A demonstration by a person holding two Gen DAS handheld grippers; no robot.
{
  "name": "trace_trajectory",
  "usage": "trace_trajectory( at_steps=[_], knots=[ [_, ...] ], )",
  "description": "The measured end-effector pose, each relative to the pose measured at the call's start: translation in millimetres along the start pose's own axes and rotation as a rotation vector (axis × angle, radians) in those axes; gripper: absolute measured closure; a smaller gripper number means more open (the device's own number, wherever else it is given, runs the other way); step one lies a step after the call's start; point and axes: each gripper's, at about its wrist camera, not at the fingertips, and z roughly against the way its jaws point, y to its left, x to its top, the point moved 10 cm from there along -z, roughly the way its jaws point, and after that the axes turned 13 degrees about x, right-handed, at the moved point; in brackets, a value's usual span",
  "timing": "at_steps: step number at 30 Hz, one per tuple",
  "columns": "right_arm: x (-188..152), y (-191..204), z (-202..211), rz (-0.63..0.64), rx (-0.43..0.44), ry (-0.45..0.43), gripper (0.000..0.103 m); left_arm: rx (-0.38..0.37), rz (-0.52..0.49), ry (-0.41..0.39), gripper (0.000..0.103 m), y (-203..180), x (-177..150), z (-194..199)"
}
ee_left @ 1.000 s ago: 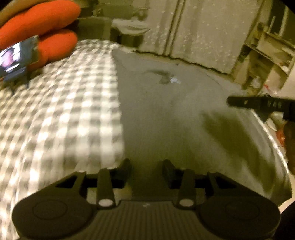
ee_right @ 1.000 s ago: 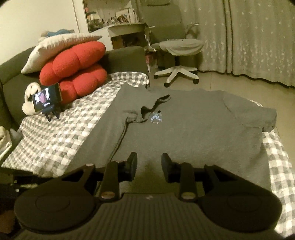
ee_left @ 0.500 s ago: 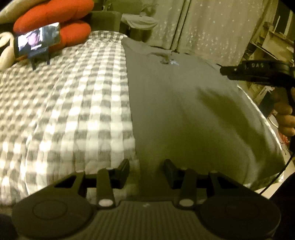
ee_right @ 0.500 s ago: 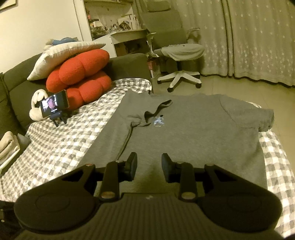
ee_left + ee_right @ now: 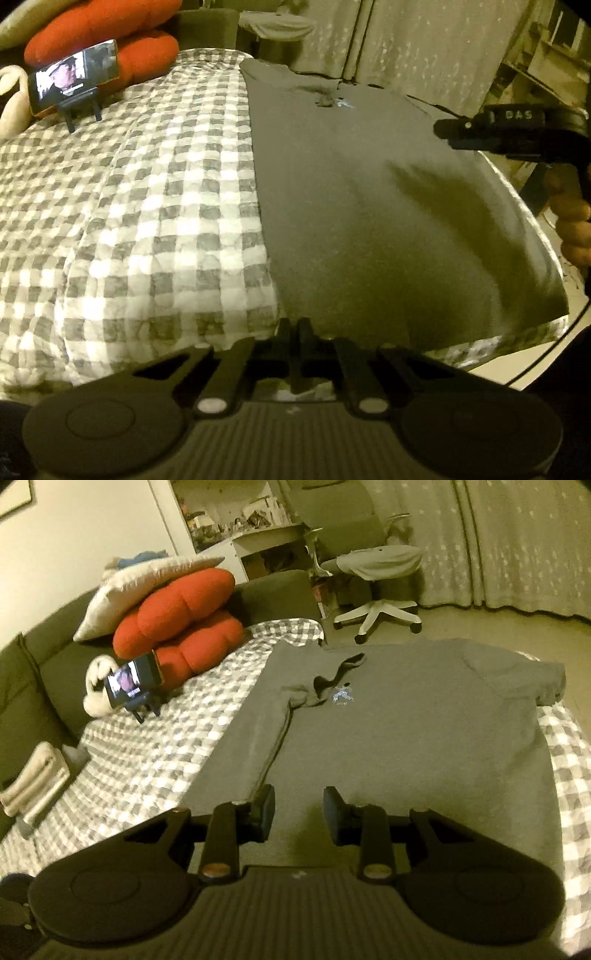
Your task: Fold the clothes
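T-shirt: a grey t-shirt (image 5: 406, 738) lies spread flat on the checked blanket (image 5: 147, 753), its hem towards the cameras and its collar at the far end; its left side is folded in over the body, with a straight fold running down that side.
Chest print: a small pale print (image 5: 342, 695) sits just below the collar, beside the tucked-in sleeve.
Right sleeve: the other sleeve (image 5: 524, 672) lies out flat at the far right edge of the blanket.
Left gripper: the left gripper (image 5: 294, 332) is low at the near left corner of the shirt's hem; its jaws are pressed together, with at most a thin slit between them, right at the cloth edge. Whether fabric is pinched between them I cannot tell.
Right gripper: the right gripper (image 5: 299, 808) hovers above the hem area, jaws parted and holding nothing. In the left wrist view it shows at the right edge (image 5: 491, 133), held by a hand (image 5: 572, 225).
Surroundings: a phone (image 5: 133, 681) on a small stand, screen lit, stands on the blanket in front of the red cushions (image 5: 181, 627); a swivel chair (image 5: 373, 587) stands on the floor beyond.
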Motion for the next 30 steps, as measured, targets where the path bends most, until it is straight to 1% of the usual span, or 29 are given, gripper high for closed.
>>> trace_trajectory(
  at_steps=[3, 7, 11, 12, 15, 18, 21, 22, 26, 30],
  knots=[
    [0.5, -0.4, 2.5, 0.003, -0.005, -0.006, 0.070, 0.017, 0.010, 0.012, 0.100, -2.6, 2.2, -0.3],
    [0.4, -3.3, 6.5, -0.004, -0.006, -0.013, 0.070, 0.022, 0.035, 0.010, 0.100, -3.2, 2.4, 13.2],
    [0.5, -6.0, 8.0, -0.007, -0.012, -0.015, 0.070, 0.040, 0.013, -0.011, 0.100, -6.6, 7.1, 23.7],
    [0.3, -6.8, 7.7, -0.008, -0.014, -0.014, 0.070, 0.055, 0.003, -0.011, 0.100, -6.5, 7.2, 20.3],
    [-0.4, -9.3, 5.8, -0.008, -0.024, -0.008, 0.070, 0.097, 0.002, 0.032, 0.100, -1.7, 0.1, -3.2],
    [1.0, -12.8, 6.4, -0.017, -0.032, -0.012, 0.070, 0.103, -0.002, 0.032, 0.099, -2.9, -1.6, -8.3],
    [2.5, -16.4, 7.2, -0.026, -0.039, -0.017, 0.070, 0.085, 0.001, 0.036, 0.094, 0.4, -1.4, -2.3],
    [3.0, -17.6, 7.5, -0.029, -0.042, -0.018, 0.070, 0.084, 0.008, 0.034, 0.090, 3.4, -0.4, 0.7],
    [5.1, -22.4, 8.6, -0.041, -0.052, -0.024, 0.069, 0.092, 0.024, -0.014, 0.089, 12.5, 12.0, 20.1],
    [7.1, -27.3, 9.7, -0.053, -0.062, -0.031, 0.066, 0.077, 0.014, -0.064, 0.084, 0.4, 36.3, 28.8]
  ],
)
